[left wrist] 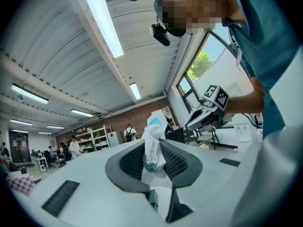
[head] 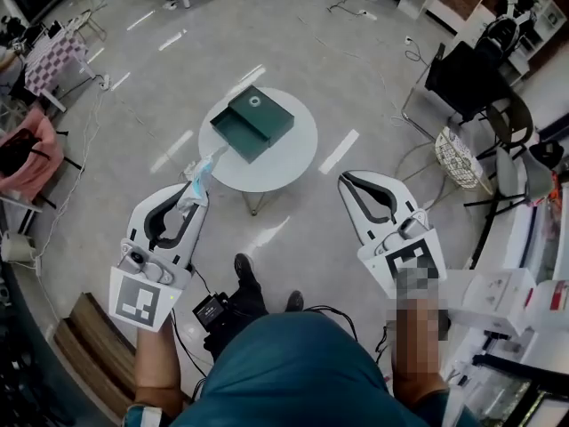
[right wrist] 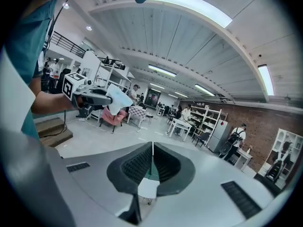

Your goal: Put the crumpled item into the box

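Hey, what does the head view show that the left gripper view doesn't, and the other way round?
Head view only: the round white table with the green box on it, ahead of both grippers. Left gripper view only: ceiling lights, a brick back wall, and the printing on the crumpled item, seen close up. Both: the left hand-held gripper clamped on that crumpled item, and the right hand-held gripper raised beside it.
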Demonstrator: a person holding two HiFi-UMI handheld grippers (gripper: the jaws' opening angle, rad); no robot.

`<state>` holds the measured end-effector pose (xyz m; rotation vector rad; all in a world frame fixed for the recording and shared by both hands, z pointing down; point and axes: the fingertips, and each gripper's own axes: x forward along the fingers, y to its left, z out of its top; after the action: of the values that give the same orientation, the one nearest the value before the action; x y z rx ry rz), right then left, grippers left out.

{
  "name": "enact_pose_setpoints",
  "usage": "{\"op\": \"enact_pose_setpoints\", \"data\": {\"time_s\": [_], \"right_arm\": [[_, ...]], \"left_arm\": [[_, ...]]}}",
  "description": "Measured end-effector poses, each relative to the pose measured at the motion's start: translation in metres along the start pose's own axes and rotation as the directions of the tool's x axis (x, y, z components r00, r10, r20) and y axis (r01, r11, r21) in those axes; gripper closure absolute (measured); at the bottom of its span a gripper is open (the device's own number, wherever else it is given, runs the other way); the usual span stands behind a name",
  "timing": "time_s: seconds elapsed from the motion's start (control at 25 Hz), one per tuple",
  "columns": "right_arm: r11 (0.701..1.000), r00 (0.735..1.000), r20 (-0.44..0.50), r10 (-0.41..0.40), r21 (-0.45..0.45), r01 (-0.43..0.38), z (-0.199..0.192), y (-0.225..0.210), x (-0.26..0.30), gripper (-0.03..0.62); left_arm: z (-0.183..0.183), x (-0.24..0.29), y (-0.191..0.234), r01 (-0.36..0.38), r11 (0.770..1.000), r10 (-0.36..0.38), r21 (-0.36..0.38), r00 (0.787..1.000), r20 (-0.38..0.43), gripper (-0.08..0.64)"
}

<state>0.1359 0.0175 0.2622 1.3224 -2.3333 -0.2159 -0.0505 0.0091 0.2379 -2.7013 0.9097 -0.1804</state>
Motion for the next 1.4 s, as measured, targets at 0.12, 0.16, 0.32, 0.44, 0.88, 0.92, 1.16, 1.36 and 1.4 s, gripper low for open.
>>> {"op": "enact_pose_setpoints", "data": {"time_s": [0.12,0.16,0.32,0.44,0.88,0.92,1.16,1.36,1.4], "right_arm": [[0.999,0.999,-0.019,-0.040,0.007,0.040,0.002,-0.007,0.010,0.552],[0.999,0.999,-0.021,-0.050,0.010,0.051,0.004,-0.009,0.015,0.552],[0.996,0.996,-0.030,-0.084,0.021,0.085,0.013,-0.012,0.035,0.552],[0.992,0.992,-0.050,-0.119,0.023,0.120,0.015,-0.014,0.044,0.552],[0.983,0.981,-0.074,-0.181,0.001,0.182,0.027,-0.024,0.071,0.552],[0.984,0.981,-0.076,-0.176,0.000,0.177,0.027,-0.025,0.075,0.552],[0.993,0.991,-0.062,-0.120,0.000,0.121,0.025,-0.036,0.108,0.552],[0.999,0.999,-0.035,-0.035,-0.010,0.034,0.023,-0.041,0.141,0.552],[1.000,0.999,-0.031,-0.020,-0.009,0.020,0.023,-0.043,0.147,0.552]], "left_arm": [[-0.001,0.014,0.016,0.039,0.999,-0.039,-0.001,0.999,0.024,0.468],[-0.003,0.017,0.022,0.050,0.999,-0.050,0.001,0.998,0.026,0.468],[-0.010,0.026,0.050,0.080,0.997,-0.080,0.008,0.996,0.036,0.468],[-0.015,0.035,0.064,0.113,0.994,-0.113,0.006,0.992,0.053,0.468],[-0.025,0.056,0.097,0.164,0.986,-0.165,0.022,0.982,0.094,0.468],[-0.028,0.056,0.100,0.160,0.987,-0.161,0.019,0.983,0.092,0.468],[-0.044,0.065,0.116,0.112,0.994,-0.112,0.011,0.992,0.052,0.468],[-0.057,0.069,0.129,0.041,0.999,-0.041,-0.012,0.999,-0.001,0.468],[-0.060,0.070,0.131,0.031,0.999,-0.031,-0.013,0.999,-0.017,0.468]]}}
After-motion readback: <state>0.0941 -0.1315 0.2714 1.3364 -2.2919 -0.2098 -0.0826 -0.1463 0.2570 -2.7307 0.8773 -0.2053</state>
